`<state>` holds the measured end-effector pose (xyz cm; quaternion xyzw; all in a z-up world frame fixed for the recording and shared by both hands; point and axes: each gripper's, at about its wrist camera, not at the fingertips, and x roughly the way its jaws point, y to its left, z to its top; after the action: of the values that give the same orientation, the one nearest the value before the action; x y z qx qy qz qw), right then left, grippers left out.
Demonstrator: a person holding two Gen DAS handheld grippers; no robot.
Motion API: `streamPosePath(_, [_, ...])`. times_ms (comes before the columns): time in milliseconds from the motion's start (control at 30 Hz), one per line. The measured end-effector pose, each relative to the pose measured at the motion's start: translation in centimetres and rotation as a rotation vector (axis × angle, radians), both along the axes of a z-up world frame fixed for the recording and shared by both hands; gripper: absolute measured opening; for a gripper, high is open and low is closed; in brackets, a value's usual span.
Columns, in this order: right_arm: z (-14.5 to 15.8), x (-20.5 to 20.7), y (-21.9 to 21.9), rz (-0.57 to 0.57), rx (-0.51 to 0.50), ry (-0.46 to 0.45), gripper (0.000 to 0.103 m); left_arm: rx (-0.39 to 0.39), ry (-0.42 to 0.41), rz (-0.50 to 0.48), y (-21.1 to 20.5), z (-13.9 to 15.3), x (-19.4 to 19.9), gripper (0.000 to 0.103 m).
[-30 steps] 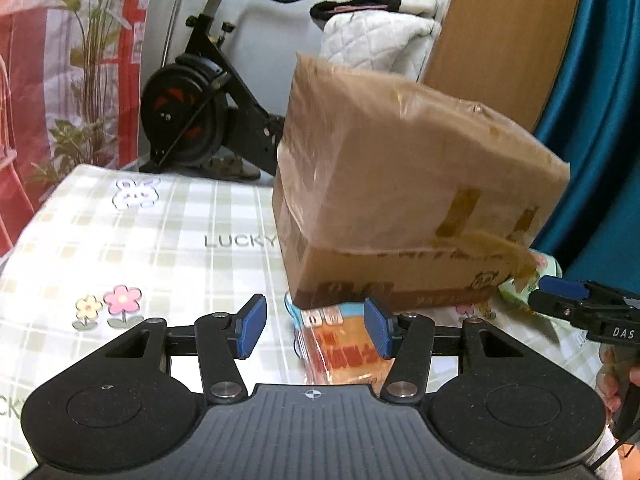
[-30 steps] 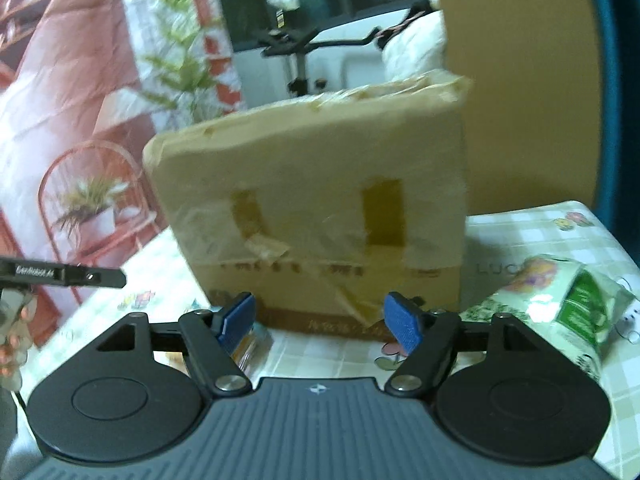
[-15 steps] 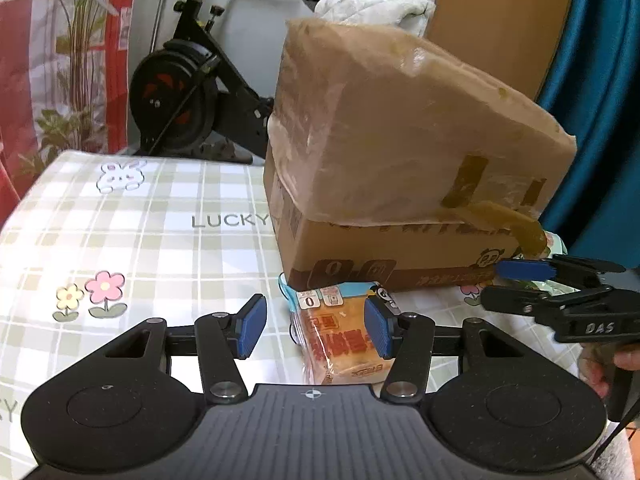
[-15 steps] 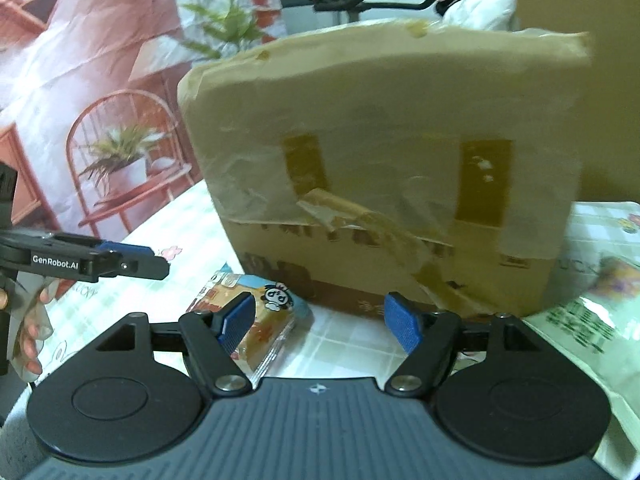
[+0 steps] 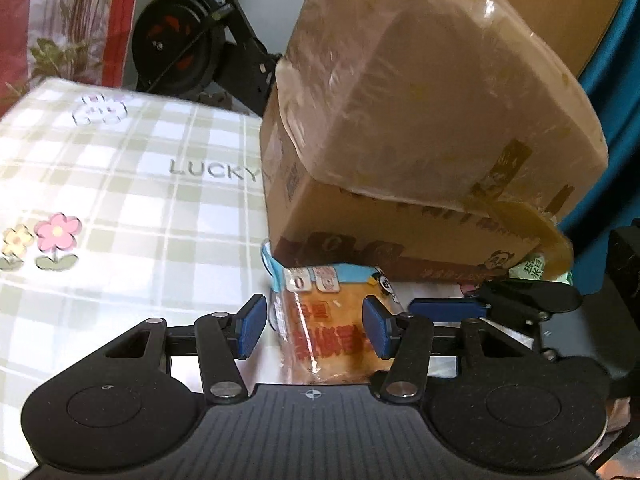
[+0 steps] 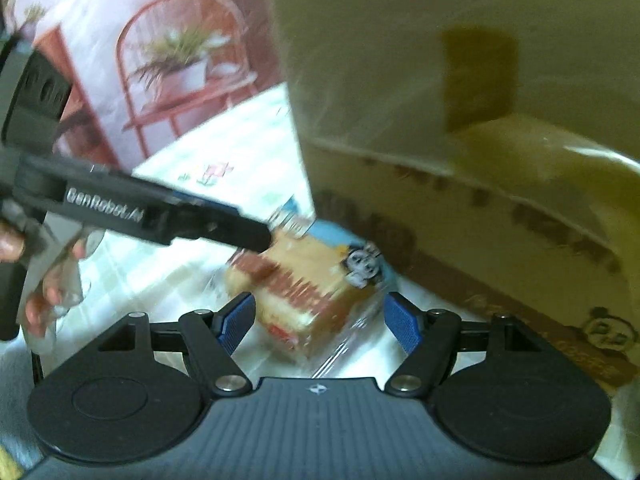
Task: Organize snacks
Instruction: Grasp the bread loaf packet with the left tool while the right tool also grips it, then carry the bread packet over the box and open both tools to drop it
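Both claws open around bread packet [image 5: 328,328]

A black exercise bike [image 5: 192,40] stands beyond the worktop's [image 5: 120,184] far edge — the checked cloth there reads "LUCKY". A floral curtain [image 5: 60,20] hangs at left, a teal one [image 5: 608,76] at right — wooden panel [image 5: 560,12] between.

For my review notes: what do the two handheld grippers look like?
Both are matte black with ribbed bodies, round discs either side and silver pivot screws. Left gripper and right gripper have blue-padded fingers. The left one's arm reads "GenRobot.AI" in white.
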<state>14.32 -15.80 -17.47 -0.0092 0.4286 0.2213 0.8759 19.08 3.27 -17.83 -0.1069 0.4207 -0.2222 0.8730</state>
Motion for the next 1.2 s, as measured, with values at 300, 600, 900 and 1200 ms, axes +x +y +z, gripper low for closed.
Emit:
streamPosePath(300, [-1.4, 0.3, 0.8, 0.006, -0.031, 0.006, 0.071, -0.014, 0.029, -0.022, -1.2, -1.3, -0.2, 0.052])
streamPosePath(600, [-0.6, -2.2, 0.2, -0.018, -0.017, -0.048, 0.049, 0.040, -0.048, -0.082, -4.0, 0.7, -2.8, 0.050])
streamPosePath(900, [2.4, -4.6, -1.9, -0.091, -0.009, -0.129, 0.048, 0.014, -0.180, -0.136, -6.0, 5.5, -5.1, 0.047])
streamPosePath(1200, [8.5, -8.1, -3.5, -0.135, 0.002, -0.324, 0.048, -0.049, -0.349, -0.166, -7.1, 12.0, -7.6, 0.045])
